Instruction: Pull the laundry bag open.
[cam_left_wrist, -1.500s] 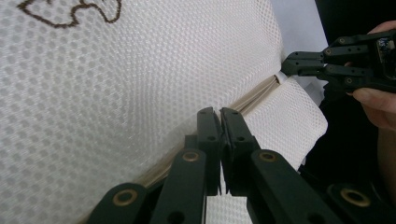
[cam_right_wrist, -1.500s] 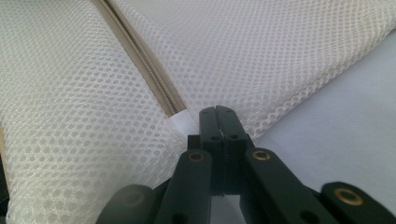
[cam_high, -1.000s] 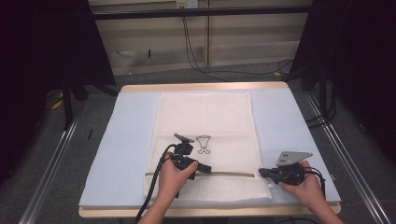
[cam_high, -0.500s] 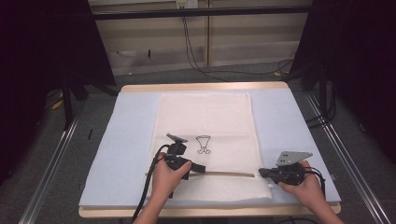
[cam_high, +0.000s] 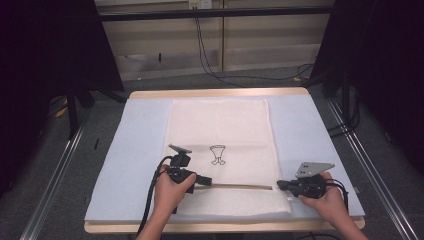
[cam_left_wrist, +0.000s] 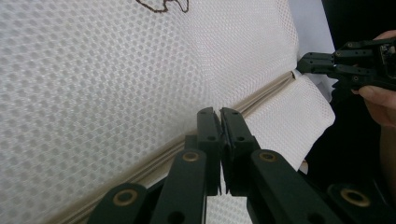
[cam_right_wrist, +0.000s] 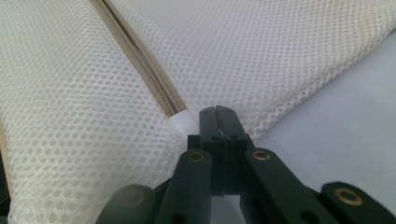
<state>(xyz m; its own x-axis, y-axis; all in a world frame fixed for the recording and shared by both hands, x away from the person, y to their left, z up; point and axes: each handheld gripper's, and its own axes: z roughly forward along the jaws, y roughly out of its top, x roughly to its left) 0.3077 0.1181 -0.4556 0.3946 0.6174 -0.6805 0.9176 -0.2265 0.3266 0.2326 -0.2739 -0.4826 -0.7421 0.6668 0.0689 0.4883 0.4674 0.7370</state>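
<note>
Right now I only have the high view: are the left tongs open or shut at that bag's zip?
Observer: Shut. In the left gripper view, the left tongs have their tips pressed together right at the zip.
Operator: And the right ones?
Observer: The right tongs are shut too, with their tips beside a small white tab at the zip's end.
Operator: What is the bag made of?
Observer: Up close, the bag is white mesh, full of tiny holes.
</note>
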